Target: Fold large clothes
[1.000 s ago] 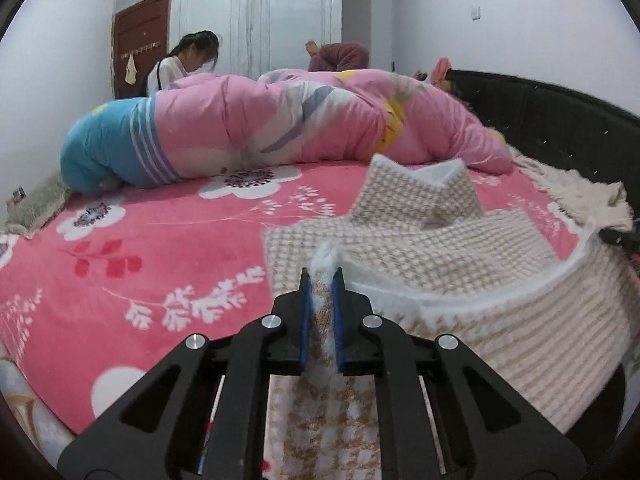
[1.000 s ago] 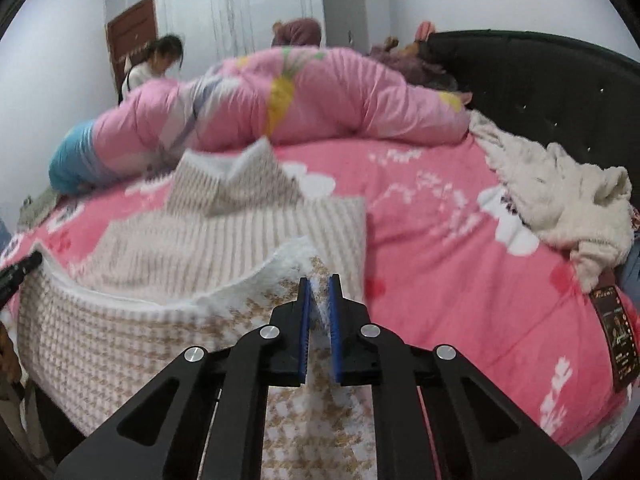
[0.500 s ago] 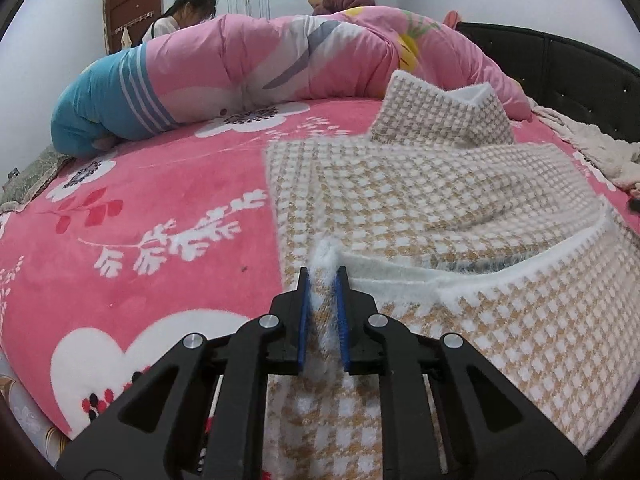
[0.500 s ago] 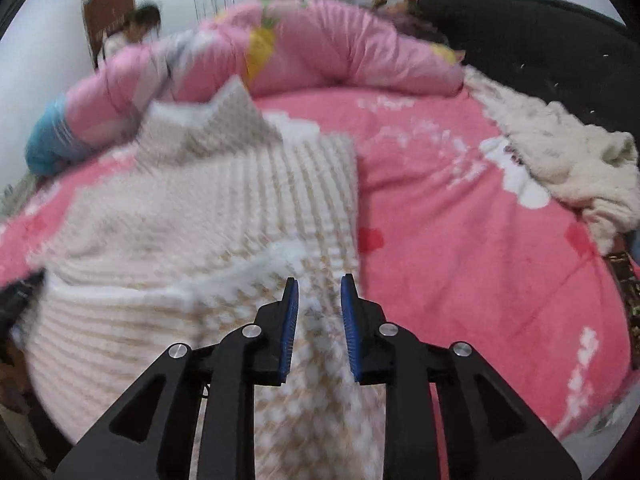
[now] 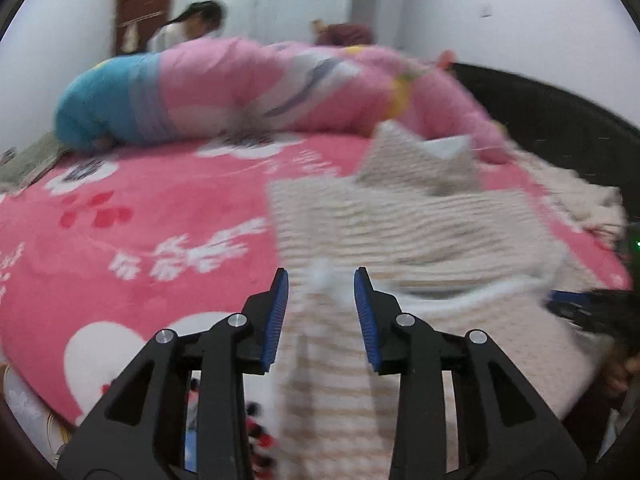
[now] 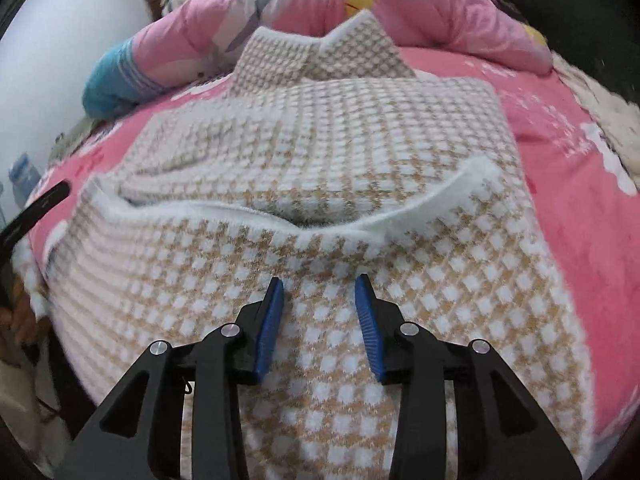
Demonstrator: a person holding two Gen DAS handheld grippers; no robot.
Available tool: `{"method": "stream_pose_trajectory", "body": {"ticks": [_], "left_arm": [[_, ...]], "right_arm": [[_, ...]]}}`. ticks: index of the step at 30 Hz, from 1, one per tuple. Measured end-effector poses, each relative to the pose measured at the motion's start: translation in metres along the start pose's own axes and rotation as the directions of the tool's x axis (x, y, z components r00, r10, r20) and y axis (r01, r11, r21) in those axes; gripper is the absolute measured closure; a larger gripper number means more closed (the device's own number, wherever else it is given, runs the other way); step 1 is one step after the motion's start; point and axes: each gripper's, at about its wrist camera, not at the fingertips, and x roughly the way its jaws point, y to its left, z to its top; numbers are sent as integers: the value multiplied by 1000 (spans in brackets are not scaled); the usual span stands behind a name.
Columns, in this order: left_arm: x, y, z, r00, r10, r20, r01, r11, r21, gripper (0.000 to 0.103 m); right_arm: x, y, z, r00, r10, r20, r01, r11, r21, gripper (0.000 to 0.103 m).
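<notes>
A beige-and-white checked fleece garment (image 5: 400, 220) (image 6: 320, 140) lies on the pink bed cover (image 5: 140, 220), collar (image 6: 320, 52) at the far end. Its lower part is folded up over the body, and the white fuzzy hem (image 6: 440, 200) runs across the middle. My left gripper (image 5: 321, 276) is opening. A tuft of the hem's corner stands loose between its blue pads (image 5: 276, 312), which do not press on it. My right gripper (image 6: 319, 280) is also opening, just above the folded checked layer and short of the hem, with nothing pinched.
A rolled pink and blue quilt (image 5: 260, 88) lies across the back of the bed, with a person (image 5: 192, 24) behind it. The black headboard (image 5: 560, 112) curves along the right. A cream blanket (image 6: 608, 108) is heaped there. The bed's near edge is just below both grippers.
Both grippers went from shut on the white hem to open. The hem now rests on the garment. The right gripper dropped low and drew back from the hem.
</notes>
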Motion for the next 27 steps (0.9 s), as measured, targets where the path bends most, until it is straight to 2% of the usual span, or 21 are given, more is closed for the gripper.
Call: {"method": "stream_pose_trajectory", "body": {"ticks": [2,4,6,7,8,9,10,11,13,14,16,19,21,23,26,27], "left_arm": [[-1,-22,-1,994,-107,-22,108,994,36,70],[11,-51,-7,984,-165,-70,171,982,85,64],[33,-69,-18,981,-135,-137,154,979,135,57],[47,-72,-26,978,-109,-177,135,981,142,57],[61,-70,-32,971,-99,-215,127,984,121,57],[71,-66,-38,967,-112,-228,134,988,83,56],[71,-60,-42,968,-137,-209,149,988,39,56],[69,-55,-42,967,-168,-194,172,985,6,56],[66,-52,-40,963,-181,-200,183,983,-9,56],[65,-53,-40,961,-185,-206,188,982,-7,56],[62,-57,-44,960,-188,-208,193,981,3,56],[60,-58,-45,958,-199,-207,200,980,-14,56],[61,-55,-44,955,-215,-204,213,976,-34,55],[66,-44,-38,949,-243,-199,235,970,-65,55],[58,-36,-32,950,-244,-194,231,969,-89,55],[52,-33,-31,955,-236,-177,224,971,-88,53]], "right_arm": [[-17,-3,7,998,-11,67,10,1000,12,66],[-28,-12,15,989,-86,119,81,996,48,66],[-19,-31,18,981,-170,92,161,982,98,66],[-4,-46,14,971,-238,34,233,966,116,66],[14,-60,9,967,-252,-25,253,960,122,67],[22,-68,3,978,-207,-30,209,968,141,67],[19,-70,-1,982,-188,-6,187,972,142,67],[14,-67,1,980,-200,-12,200,972,126,67],[3,-63,6,978,-209,-17,209,969,132,67],[-4,-62,10,982,-188,-5,186,971,152,67],[-17,-58,15,987,-151,57,140,976,165,67],[-14,-53,23,979,-180,100,167,978,125,67],[6,-60,23,979,-197,62,189,976,110,67],[36,-69,20,987,-162,-9,162,980,113,67],[19,-55,26,978,-210,-14,210,972,107,67],[9,-49,25,982,-190,-1,189,975,114,66]]}}
